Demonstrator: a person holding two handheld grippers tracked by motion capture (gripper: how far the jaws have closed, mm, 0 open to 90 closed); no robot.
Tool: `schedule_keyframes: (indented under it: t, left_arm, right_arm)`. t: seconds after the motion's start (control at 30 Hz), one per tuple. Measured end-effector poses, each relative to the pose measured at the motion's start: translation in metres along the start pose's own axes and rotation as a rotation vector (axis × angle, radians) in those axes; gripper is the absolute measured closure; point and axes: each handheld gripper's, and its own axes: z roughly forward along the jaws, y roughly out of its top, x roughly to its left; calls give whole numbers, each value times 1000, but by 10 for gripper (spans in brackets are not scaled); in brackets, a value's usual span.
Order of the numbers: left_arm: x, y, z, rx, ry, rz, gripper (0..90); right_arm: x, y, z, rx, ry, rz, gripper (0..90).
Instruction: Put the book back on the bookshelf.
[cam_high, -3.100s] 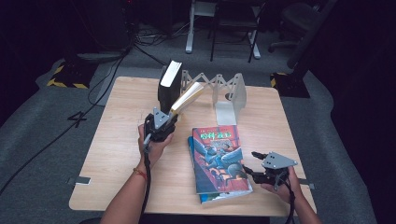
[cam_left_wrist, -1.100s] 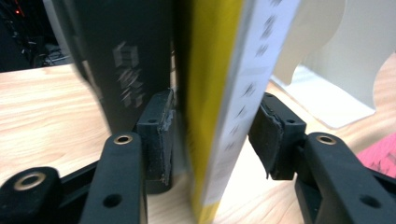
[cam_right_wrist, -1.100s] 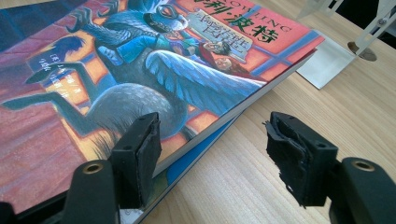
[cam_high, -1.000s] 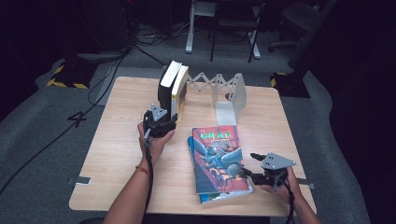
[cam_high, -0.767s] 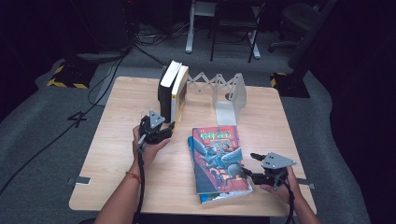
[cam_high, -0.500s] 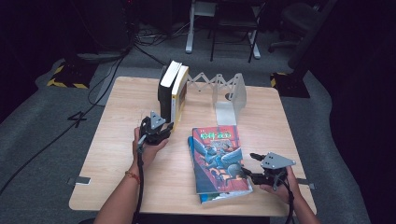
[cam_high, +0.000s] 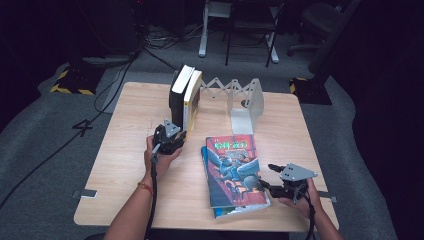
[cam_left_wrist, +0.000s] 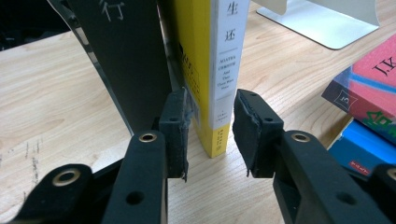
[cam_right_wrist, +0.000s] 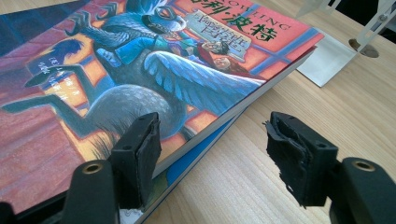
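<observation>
Resting at the near right edge of the wooden table (cam_high: 125, 165), the right gripper (cam_high: 270, 176) sits just beside a flat stack of two books. In the right gripper view its jaws stand spread: the left pad lies against the long edge of the red illustrated book (cam_right_wrist: 140, 70), while the right pad hangs over bare wood, pinching nothing. That view also reveals the blue book (cam_right_wrist: 196, 161) peeking out beneath the red one, which the high view shows as a thin blue margin.

Farther in, the left gripper (cam_high: 172, 137) faces the foot of the yellow book (cam_high: 192, 100), which stands upright with its long axis vertical and its white-and-yellow spine toward the person. It leans against the black book (cam_high: 176, 97) on its left, both at the left end of the white folding bookend (cam_high: 245, 97) at the far middle of the table. The left gripper's jaws have just been closing, with the yellow book's spine between them. In the left gripper view the left pad sits at the seam between the two standing books, seemingly touching the yellow cover, while a narrow gap remains between the right pad and the spine; the book is straddled, not yet pinched. The high view cannot resolve this gap.
</observation>
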Motion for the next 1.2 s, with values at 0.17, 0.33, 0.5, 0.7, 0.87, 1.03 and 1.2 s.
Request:
schedule_keyframes:
  t: [0.17,0.33,0.5,0.7,0.87,1.03,1.2]
  left_arm:
    - [-4,4,6,7,15,32,769]
    - [-1,10,12,5,37,4,832]
    - [-1,16,19,13,47,-19,830]
    - [-3,24,27,18,57,-19,831]
    - [-3,28,32,26,58,-22,830]
    - [-4,31,36,30,63,-18,827]
    - [-4,35,39,37,66,-27,825]
  right_arm:
    - [1,1,1,0,3,-1,356]
    - [0,-1,0,-5,3,3,354]
    - [0,-1,0,-5,3,1,354]
    - [0,-1,0,-5,3,7,354]
    - [-1,-1,0,-7,5,9,352]
    - [-1,-2,0,-9,5,13,352]
    - [0,-2,0,-10,3,12,353]
